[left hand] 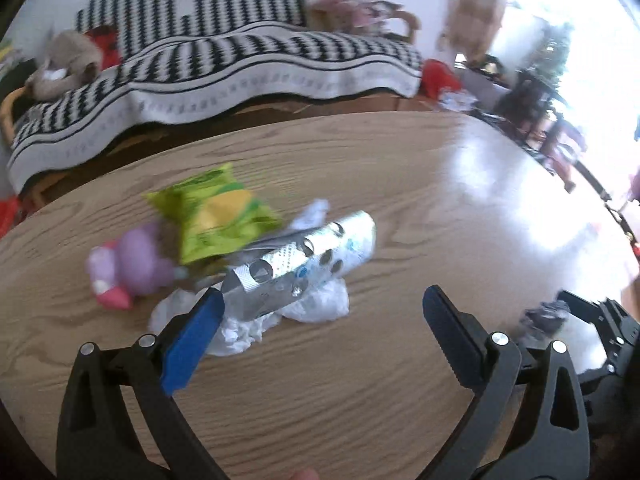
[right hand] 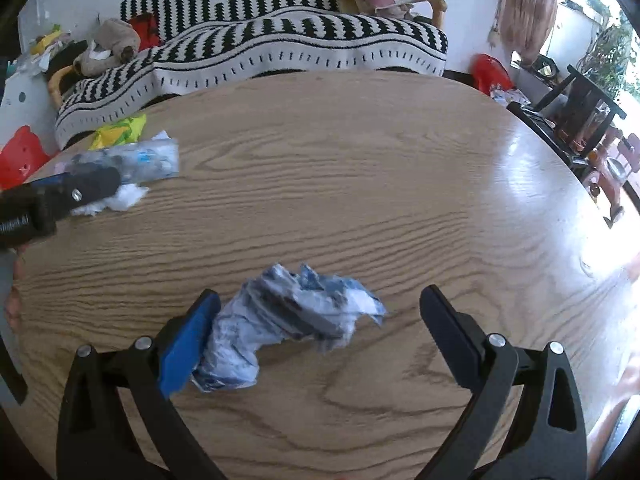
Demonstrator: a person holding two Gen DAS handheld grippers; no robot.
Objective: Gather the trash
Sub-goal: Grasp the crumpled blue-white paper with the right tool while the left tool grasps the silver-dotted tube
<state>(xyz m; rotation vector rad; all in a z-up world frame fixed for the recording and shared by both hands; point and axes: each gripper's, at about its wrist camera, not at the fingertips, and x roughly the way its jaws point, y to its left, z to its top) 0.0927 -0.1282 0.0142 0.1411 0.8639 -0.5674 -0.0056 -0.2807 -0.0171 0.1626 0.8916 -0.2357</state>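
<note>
A heap of trash lies on the round wooden table [left hand: 360, 400]: a green and yellow snack bag [left hand: 216, 216], a silver blister pack [left hand: 296, 264], white crumpled tissue [left hand: 316, 304] and a pink and purple wrapper [left hand: 128, 268]. My left gripper [left hand: 320, 300] is open, its left finger beside the blister pack. My right gripper [right hand: 320, 298] is open around a crumpled blue and white wrapper [right hand: 288, 320], which lies against its left finger. The left gripper [right hand: 80, 188] shows at the left of the right wrist view, by the heap.
A sofa with a black and white zigzag blanket [right hand: 280, 40] stands behind the table. A red stool [right hand: 490, 68] and dark chairs [right hand: 580, 100] stand at the right. A red object [right hand: 20, 156] is at the far left.
</note>
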